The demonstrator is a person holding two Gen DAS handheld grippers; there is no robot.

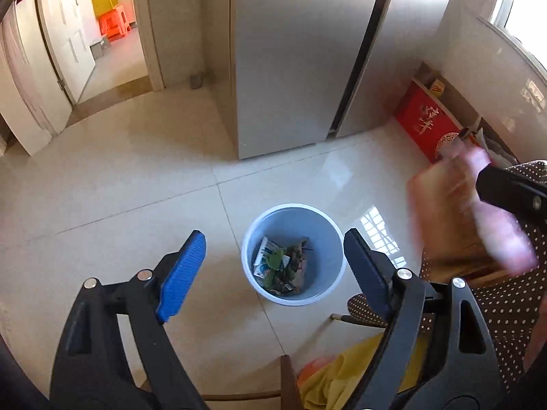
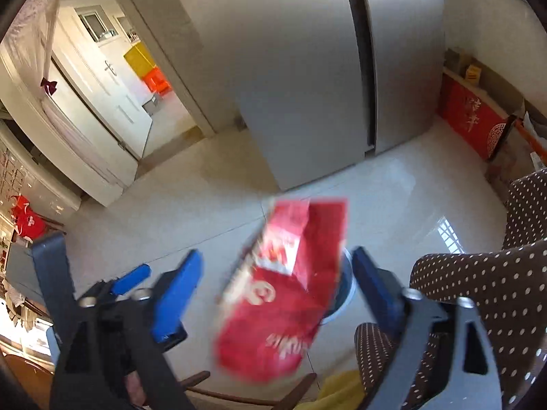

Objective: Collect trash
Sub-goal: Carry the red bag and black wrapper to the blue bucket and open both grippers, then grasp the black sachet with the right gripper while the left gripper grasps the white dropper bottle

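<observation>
Right claw (image 2: 277, 273) gapes; red bag (image 2: 283, 290) over tiled floor (image 2: 171, 212).

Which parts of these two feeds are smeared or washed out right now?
Right wrist view: the red snack bag between the open tongs is motion-blurred, its print unreadable. Left wrist view: the same bag is a pale smear at right; window glare sits on the floor; the bin stays sharp.

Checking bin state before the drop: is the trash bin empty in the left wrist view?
No. The trash bin already holds crumpled wrappers and some green scraps at its bottom.
</observation>
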